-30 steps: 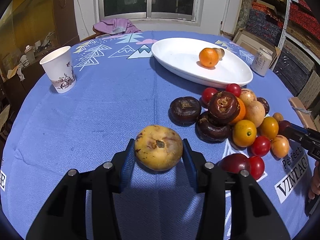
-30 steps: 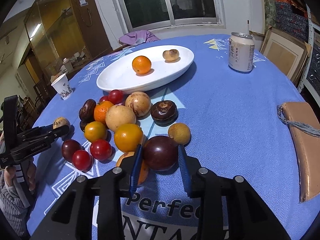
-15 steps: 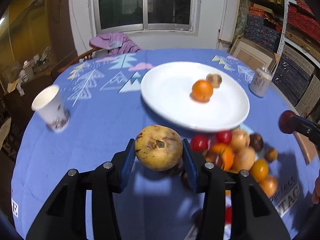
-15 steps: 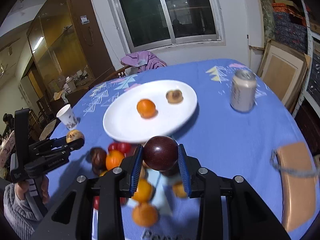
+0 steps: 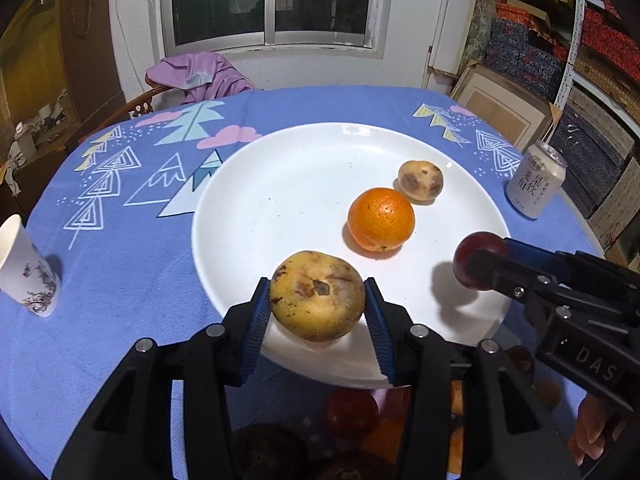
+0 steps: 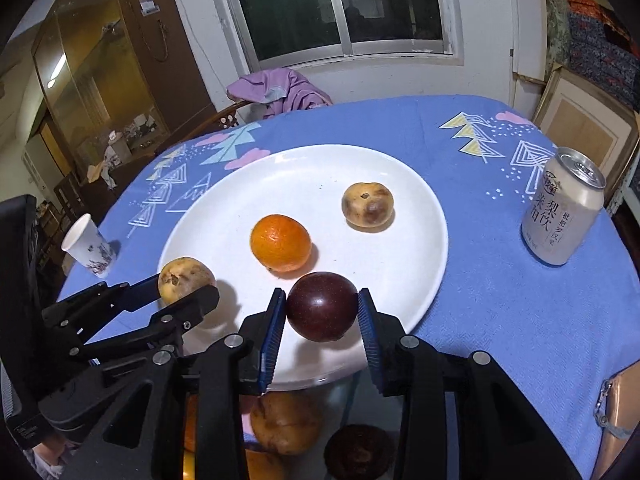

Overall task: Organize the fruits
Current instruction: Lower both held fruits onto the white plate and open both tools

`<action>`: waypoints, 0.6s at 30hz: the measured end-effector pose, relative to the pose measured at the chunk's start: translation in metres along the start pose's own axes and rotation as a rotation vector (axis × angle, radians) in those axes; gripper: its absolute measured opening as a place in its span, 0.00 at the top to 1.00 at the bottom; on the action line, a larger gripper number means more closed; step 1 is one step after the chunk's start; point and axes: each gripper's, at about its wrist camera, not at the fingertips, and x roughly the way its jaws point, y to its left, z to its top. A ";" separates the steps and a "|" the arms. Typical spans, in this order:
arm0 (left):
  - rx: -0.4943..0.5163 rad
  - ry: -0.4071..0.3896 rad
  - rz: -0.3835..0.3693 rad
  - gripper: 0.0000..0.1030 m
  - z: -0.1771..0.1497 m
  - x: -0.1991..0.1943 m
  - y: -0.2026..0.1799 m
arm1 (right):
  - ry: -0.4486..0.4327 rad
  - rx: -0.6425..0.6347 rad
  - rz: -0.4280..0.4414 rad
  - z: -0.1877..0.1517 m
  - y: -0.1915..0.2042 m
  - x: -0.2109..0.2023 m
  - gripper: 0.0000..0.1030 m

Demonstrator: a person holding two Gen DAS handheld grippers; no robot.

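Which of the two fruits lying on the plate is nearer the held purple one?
The orange, just beyond the purple fruit. The brown-spotted fruit lies farther back on the plate.

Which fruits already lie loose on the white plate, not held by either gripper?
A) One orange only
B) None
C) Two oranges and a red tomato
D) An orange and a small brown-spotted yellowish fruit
D: an orange and a small spotted yellowish fruit rest on the white plate, while the left gripper and right gripper each hold another fruit over its near rim.
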 end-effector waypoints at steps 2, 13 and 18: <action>0.020 -0.005 0.007 0.50 -0.001 0.003 -0.003 | -0.008 -0.004 -0.005 0.001 -0.002 0.000 0.50; 0.049 -0.135 0.082 0.31 -0.017 -0.052 -0.005 | -0.092 0.045 0.018 -0.010 -0.016 -0.049 0.47; 0.023 -0.159 0.077 0.21 -0.044 -0.090 0.007 | -0.160 0.046 0.015 -0.036 -0.019 -0.088 0.40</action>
